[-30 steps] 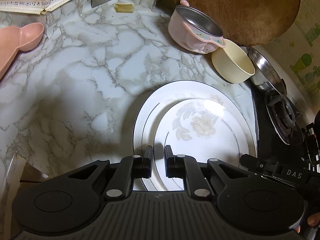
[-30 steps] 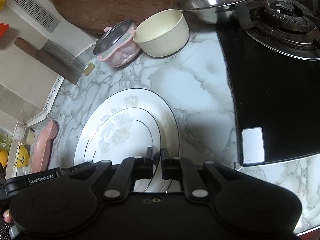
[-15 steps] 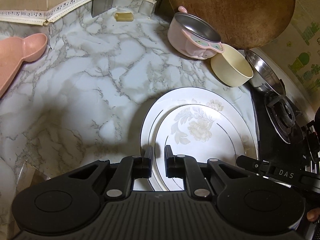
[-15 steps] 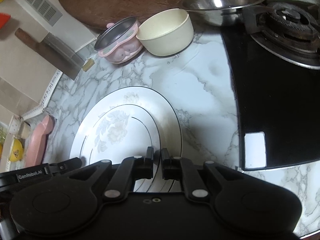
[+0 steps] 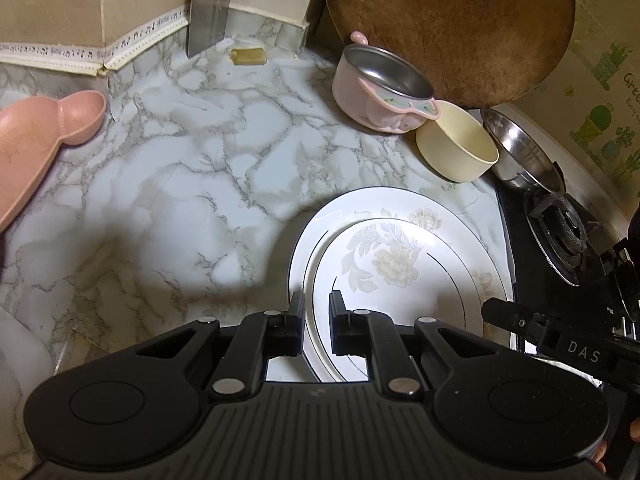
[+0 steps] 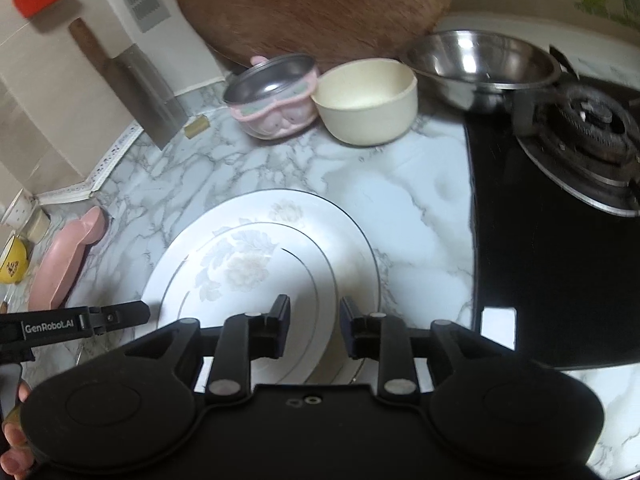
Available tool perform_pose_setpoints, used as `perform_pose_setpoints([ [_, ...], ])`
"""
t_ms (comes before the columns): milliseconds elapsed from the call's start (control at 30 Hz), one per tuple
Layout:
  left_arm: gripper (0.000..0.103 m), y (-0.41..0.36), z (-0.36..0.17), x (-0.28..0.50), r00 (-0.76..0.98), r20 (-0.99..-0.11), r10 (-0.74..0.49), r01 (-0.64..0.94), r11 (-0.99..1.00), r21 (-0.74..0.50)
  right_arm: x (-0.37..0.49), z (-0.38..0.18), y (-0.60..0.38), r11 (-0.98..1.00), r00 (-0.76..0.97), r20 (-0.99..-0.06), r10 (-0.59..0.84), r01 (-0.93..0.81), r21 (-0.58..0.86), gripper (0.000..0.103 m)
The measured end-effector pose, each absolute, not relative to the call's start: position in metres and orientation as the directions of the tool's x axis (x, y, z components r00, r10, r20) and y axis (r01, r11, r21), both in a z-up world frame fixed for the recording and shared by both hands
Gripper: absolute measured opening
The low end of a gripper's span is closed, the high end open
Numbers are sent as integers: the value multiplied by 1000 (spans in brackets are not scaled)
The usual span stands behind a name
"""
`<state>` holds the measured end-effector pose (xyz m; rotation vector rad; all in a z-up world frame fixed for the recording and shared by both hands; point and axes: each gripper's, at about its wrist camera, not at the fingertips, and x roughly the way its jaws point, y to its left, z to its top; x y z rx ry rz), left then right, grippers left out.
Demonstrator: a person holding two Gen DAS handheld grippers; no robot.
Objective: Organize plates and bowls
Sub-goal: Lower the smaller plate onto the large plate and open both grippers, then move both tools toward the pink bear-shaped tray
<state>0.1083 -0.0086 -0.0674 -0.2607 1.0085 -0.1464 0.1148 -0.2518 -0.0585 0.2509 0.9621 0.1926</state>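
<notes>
A small floral white plate lies stacked on a larger white plate on the marble counter. My left gripper is over the plates' left rim, its jaws nearly shut with the rims in the narrow gap. My right gripper is open over the plates' near right rim. Behind stand a pink steel-lined bowl, a cream bowl and a steel bowl.
A pink divided tray lies at the left. A round wooden board leans on the back wall. A gas stove is at the right. A cleaver leans on the wall, a yellow cup stands far left.
My right gripper has opened from a near-shut stance and drawn back a little. My left gripper keeps its narrow gap at the plates' left rim and has shifted slightly.
</notes>
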Motion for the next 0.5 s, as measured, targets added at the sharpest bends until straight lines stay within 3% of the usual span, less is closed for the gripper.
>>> perform_pose_setpoints([
  [367, 12, 6, -41, 93, 602, -776, -189, 5, 972, -233, 109, -32, -222, 947, 606, -730, 316, -153, 283, 43],
  [467, 20, 14, -35, 88, 623, -762, -176, -6, 973, -230, 108, -26, -212, 942, 613, -716, 334, -182, 283, 49],
  [500, 29, 17, -32, 86, 632, -757, -167, -11, 974, -225, 107, -24, -208, 939, 614, -712, 341, -190, 286, 52],
])
